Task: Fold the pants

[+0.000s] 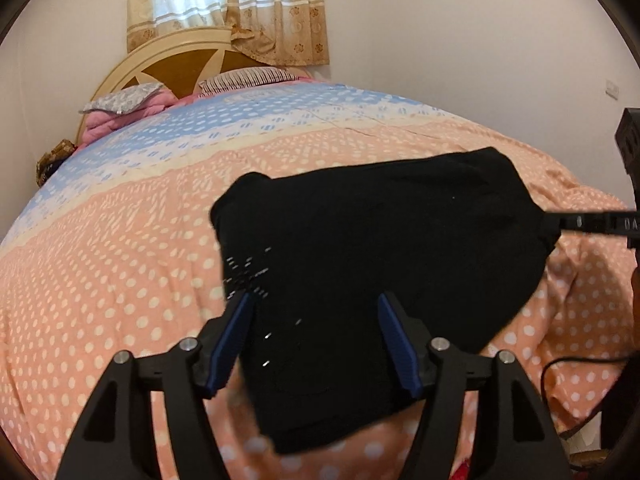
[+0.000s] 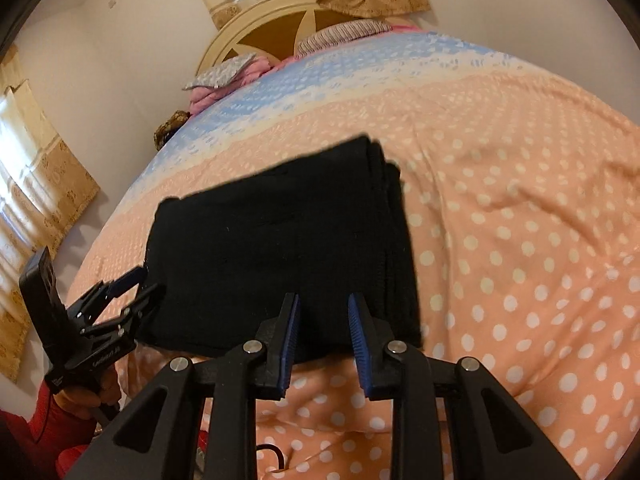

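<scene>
The black pants (image 1: 380, 272) lie folded into a compact stack on the polka-dot bed cover; they also show in the right wrist view (image 2: 280, 248). My left gripper (image 1: 316, 300) is open, its blue-padded fingers (image 1: 236, 336) spread over the near left part of the stack; in the right wrist view it (image 2: 140, 284) sits at the stack's left edge. My right gripper (image 2: 323, 300) is open just over the stack's near edge. In the left wrist view its tip (image 1: 560, 226) touches the stack's right corner.
The bed has a peach, cream and blue dotted cover (image 1: 120, 264). Pillows (image 1: 248, 78) and a pink blanket (image 1: 120, 116) lie by the wooden headboard (image 1: 176, 64). Curtains (image 1: 228, 4) hang behind. A black cable (image 1: 576, 364) runs at the right.
</scene>
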`<action>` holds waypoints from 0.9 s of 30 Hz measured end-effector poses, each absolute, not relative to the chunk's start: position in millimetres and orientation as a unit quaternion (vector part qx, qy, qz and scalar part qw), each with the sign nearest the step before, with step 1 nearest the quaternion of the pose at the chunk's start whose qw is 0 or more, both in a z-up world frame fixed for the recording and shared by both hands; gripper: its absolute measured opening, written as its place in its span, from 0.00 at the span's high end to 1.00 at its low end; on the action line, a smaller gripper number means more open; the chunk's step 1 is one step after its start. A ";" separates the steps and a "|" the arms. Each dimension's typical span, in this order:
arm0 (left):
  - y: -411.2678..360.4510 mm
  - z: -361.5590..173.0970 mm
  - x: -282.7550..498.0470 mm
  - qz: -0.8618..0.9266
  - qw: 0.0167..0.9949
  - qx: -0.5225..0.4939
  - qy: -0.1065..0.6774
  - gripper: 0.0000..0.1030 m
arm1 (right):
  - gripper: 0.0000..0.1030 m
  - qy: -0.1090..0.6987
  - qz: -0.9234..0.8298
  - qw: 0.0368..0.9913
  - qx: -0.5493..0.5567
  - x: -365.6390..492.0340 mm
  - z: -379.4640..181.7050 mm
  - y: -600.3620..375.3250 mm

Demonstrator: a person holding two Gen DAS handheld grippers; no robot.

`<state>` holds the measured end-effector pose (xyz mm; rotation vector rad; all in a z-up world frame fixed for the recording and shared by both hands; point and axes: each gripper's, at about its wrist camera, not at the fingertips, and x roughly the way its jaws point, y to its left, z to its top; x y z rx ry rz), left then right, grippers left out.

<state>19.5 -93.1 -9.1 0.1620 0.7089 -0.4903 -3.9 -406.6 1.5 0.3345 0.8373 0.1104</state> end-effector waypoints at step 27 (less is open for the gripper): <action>-110.6 -25.6 124.7 -0.136 0.909 0.015 0.393 0.05 | 0.53 0.335 0.068 0.935 0.098 77.7 -15.7 -345.5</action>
